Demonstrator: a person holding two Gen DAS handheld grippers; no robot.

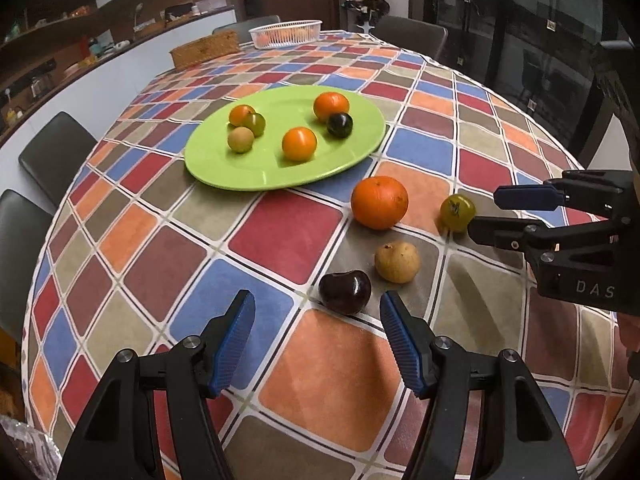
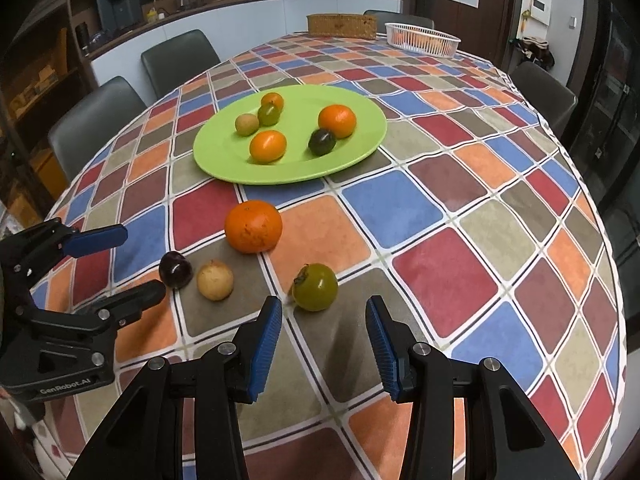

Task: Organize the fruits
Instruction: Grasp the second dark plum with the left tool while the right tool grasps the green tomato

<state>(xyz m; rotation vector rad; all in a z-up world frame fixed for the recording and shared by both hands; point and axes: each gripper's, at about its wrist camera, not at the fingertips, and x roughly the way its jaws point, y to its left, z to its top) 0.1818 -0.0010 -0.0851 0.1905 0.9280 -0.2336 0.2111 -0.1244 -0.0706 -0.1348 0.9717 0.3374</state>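
Observation:
A green plate (image 1: 224, 168) (image 2: 212, 160) holds several small fruits: oranges, a dark plum, a green fruit and a tan one. On the cloth nearer me lie a large orange (image 1: 379, 202) (image 2: 253, 226), a green persimmon (image 1: 457, 212) (image 2: 315, 287), a tan fruit (image 1: 397, 261) (image 2: 215, 280) and a dark plum (image 1: 345, 292) (image 2: 175, 269). My left gripper (image 1: 318, 322) (image 2: 136, 262) is open, just short of the plum. My right gripper (image 2: 323, 328) (image 1: 490, 212) is open, just short of the persimmon.
A chequered tablecloth (image 1: 288, 236) covers the table. A white basket (image 1: 285, 33) (image 2: 422, 39) and a wicker box (image 1: 204, 49) (image 2: 341, 25) stand at the far end. Dark chairs (image 1: 56, 152) (image 2: 100, 120) line the table's sides.

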